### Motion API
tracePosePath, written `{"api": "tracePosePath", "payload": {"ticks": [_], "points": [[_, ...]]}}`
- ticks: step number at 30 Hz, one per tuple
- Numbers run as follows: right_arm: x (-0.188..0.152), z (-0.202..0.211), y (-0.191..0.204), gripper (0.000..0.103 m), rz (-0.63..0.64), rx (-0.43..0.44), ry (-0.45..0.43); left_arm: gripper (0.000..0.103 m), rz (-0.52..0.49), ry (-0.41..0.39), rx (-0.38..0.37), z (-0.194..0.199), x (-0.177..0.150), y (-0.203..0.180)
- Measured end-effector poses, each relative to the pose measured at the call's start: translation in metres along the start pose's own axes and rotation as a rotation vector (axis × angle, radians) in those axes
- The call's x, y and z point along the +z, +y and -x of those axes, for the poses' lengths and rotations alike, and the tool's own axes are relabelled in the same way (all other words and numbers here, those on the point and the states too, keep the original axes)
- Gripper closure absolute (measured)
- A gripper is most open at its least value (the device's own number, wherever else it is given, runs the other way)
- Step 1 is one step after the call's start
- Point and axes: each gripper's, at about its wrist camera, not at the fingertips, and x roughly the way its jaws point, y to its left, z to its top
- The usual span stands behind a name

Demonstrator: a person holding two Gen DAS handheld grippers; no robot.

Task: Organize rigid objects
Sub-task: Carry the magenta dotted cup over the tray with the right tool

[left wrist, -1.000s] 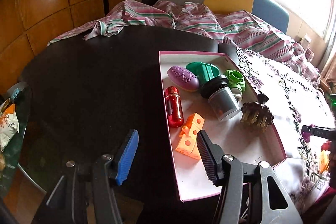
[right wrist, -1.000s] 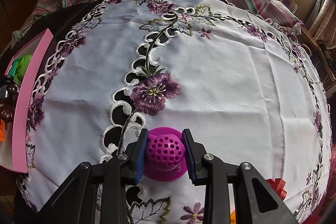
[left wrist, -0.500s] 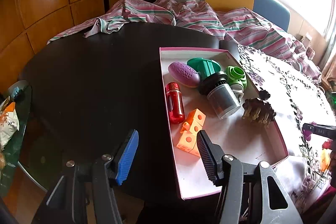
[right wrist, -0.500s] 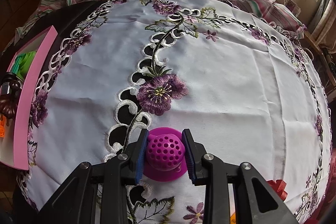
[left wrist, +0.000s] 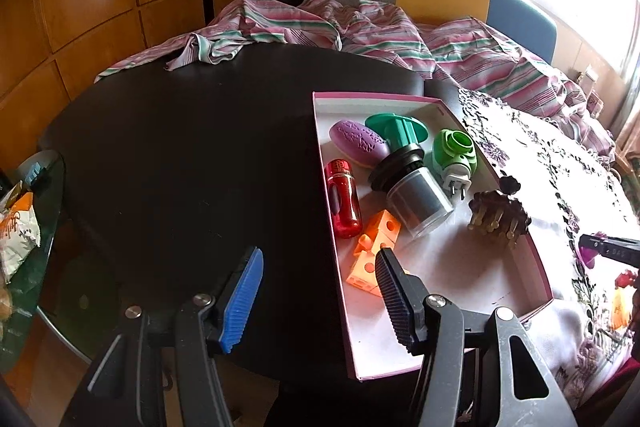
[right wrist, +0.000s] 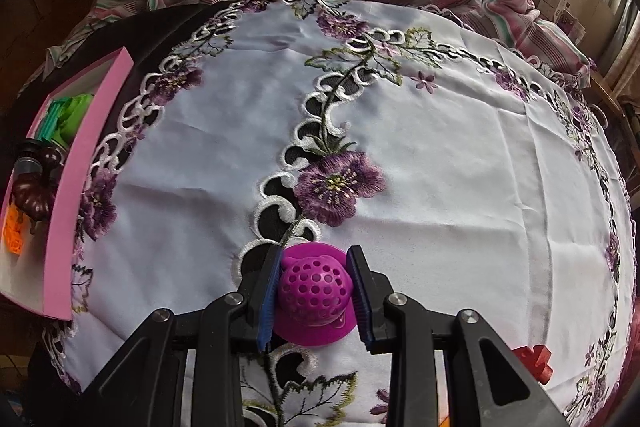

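The left gripper [left wrist: 318, 291] hangs with its jaws apart and nothing between them, over the dark round table [left wrist: 180, 155] beside the left wall of the shallow pink-rimmed cardboard box [left wrist: 538, 267]. In the box, from its left wall to its right, lie a red plastic bottle [left wrist: 343, 205], an orange block toy [left wrist: 374, 253] and a brown claw hair clip [left wrist: 498, 217]. The right gripper [right wrist: 314, 293] is clamped on a magenta perforated dome-shaped plastic piece [right wrist: 316, 293] above the white embroidered tablecloth [right wrist: 440, 147], near its front edge.

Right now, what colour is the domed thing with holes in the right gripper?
Magenta strainer, pinched in the right gripper; clearest in the right wrist view.
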Motion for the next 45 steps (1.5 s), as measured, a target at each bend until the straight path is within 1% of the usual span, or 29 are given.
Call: {"api": "tracePosePath", "payload": {"ticks": [3,8,10,13,15,17,20,22,24,26,27,28,31,32,35,37,45], "points": [[0.005,0.016,0.024,0.071,0.035,0.054,-0.037,0.043,0.002,-0.002,0.002,0.0,0.0,0.002],[0.012,0.05,0.086,0.071,0.156,0.17,-0.115,0.043,0.017,0.0,-0.001,0.0,-0.001,0.006],[0.014,0.065,0.115,0.071,0.21,0.243,-0.144,0.043,0.027,-0.004,0.0,0.001,-0.001,0.01],[0.012,0.081,0.161,0.071,0.31,0.336,-0.165,0.043,0.044,-0.003,0.006,0.0,-0.002,0.016],[0.009,0.084,0.194,0.071,0.379,0.399,-0.148,0.044,0.057,-0.002,0.009,0.001,-0.003,0.021],[0.003,0.078,0.223,0.071,0.443,0.429,-0.122,0.044,0.066,0.0,0.01,0.001,-0.004,0.025],[0.0,0.055,0.259,0.071,0.504,0.439,-0.059,0.044,0.076,0.003,0.012,0.0,-0.006,0.03],[-0.001,0.033,0.275,0.071,0.524,0.404,-0.022,0.044,0.082,0.005,0.01,0.0,-0.007,0.033],[0.002,0.013,0.284,0.071,0.512,0.363,0.006,0.044,0.086,0.008,0.01,0.0,-0.008,0.036],[0.006,-0.003,0.287,0.071,0.498,0.312,0.009,0.044,0.091,0.011,0.008,0.0,-0.009,0.038],[0.009,-0.005,0.287,0.071,0.484,0.32,-0.007,0.044,0.094,0.012,0.009,-0.001,-0.01,0.039],[0.012,-0.008,0.287,0.071,0.469,0.322,-0.002,0.044,0.096,0.015,0.009,-0.002,-0.011,0.04],[0.018,-0.017,0.288,0.072,0.453,0.263,-0.014,0.044,0.099,0.021,0.007,-0.004,-0.011,0.041],[0.018,-0.017,0.29,0.072,0.461,0.26,-0.028,0.044,0.098,0.021,0.006,-0.004,-0.012,0.04],[0.018,-0.015,0.289,0.07,0.446,0.302,-0.012,0.044,0.093,0.016,0.003,-0.002,-0.013,0.04],[0.018,-0.011,0.284,0.065,0.432,0.32,-0.011,0.044,0.093,0.012,0.004,-0.001,-0.014,0.04],[0.017,0.008,0.267,0.063,0.398,0.349,-0.056,0.043,0.093,0.006,0.012,0.001,-0.014,0.041]]}}
